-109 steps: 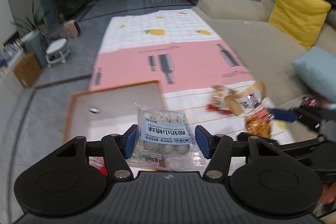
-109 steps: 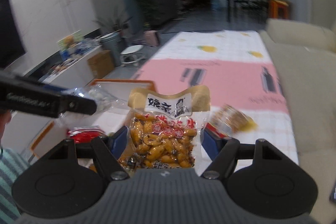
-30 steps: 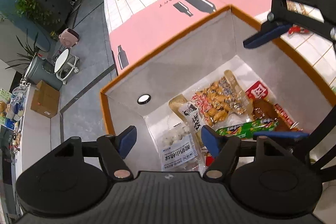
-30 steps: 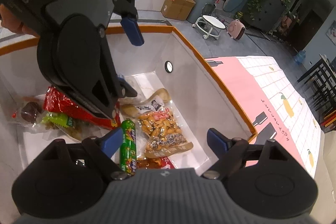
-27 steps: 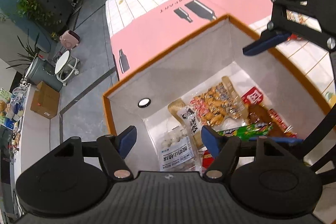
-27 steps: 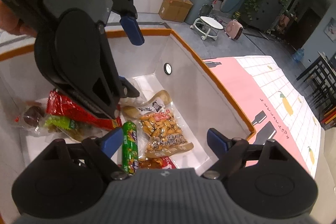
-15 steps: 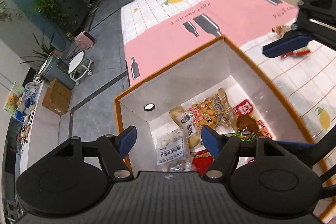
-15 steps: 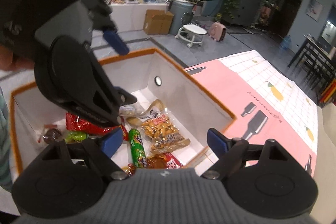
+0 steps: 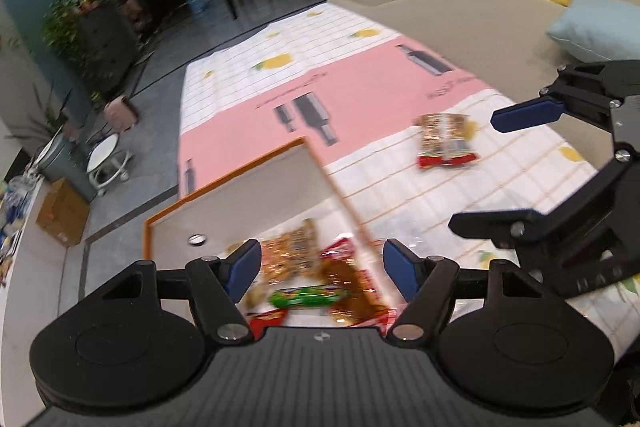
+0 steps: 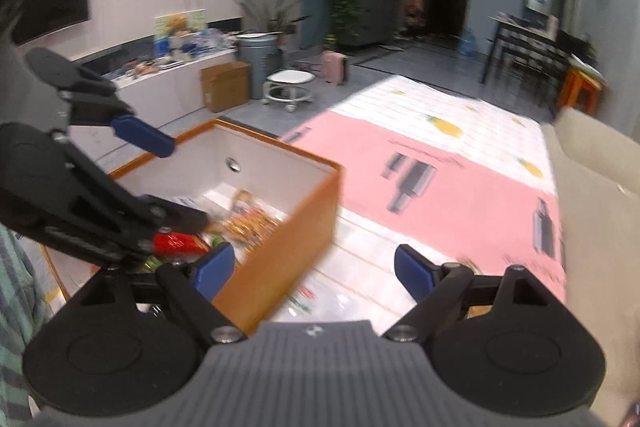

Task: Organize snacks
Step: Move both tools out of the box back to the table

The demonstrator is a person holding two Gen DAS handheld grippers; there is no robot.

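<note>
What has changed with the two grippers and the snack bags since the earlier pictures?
Both bags were let go into the orange-rimmed box: the bag of white balls from the left gripper, the peanut bag from the right gripper. Both grippers, now open and empty, have then lifted out of the box and swung toward the mat. One snack bag stays on the mat outside the box.

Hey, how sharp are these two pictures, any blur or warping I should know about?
Left wrist view: snacks in the box are smeared, and the snack pack on the mat is soft; fisheye bends the room edges. Right wrist view: motion blur throughout, worst on the box's orange wall.
</note>
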